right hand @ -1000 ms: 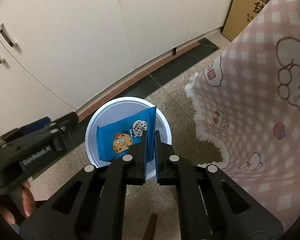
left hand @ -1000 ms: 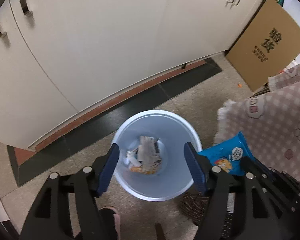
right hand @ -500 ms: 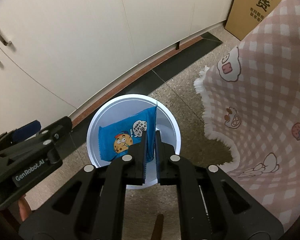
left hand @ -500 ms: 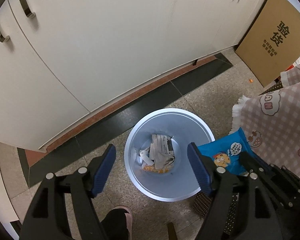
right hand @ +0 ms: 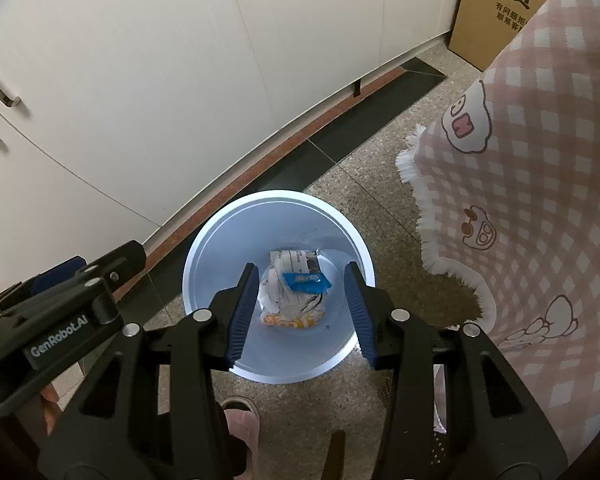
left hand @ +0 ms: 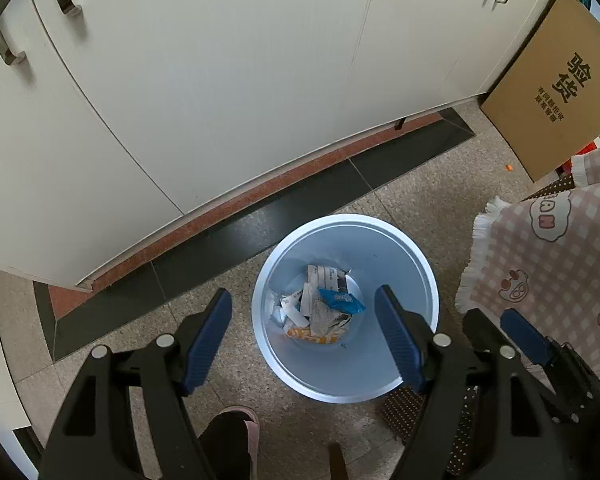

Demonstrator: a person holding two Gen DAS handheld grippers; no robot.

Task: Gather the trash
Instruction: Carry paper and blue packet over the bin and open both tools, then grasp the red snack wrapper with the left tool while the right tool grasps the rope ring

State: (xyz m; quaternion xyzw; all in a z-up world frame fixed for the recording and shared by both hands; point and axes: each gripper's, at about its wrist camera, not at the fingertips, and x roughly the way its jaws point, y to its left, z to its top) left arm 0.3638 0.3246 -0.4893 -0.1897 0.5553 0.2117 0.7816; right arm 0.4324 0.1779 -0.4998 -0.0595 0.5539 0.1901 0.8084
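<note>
— Where are we?
— Dropping: our right gripper point(right hand: 302, 312) is opening over the bin point(right hand: 204, 248), nothing between; the blue wrapper point(right hand: 306, 282) lies inside. Left gripper point(left hand: 304, 338) spread, empty.
— Next?
— Probably more trash; none visible.

I see the light blue trash bin point(right hand: 278, 292) standing upright on the speckled floor, round and open-topped, its pale inner wall bare down to the bottom. At its bottom lies the blue snack wrapper point(right hand: 306, 282), crumpled and roughly flat, resting on top of the other trash. Under it sit the white printed paper scraps point(right hand: 296, 260), and below those an orange and white packet point(right hand: 288, 322) peeks out.
</note>
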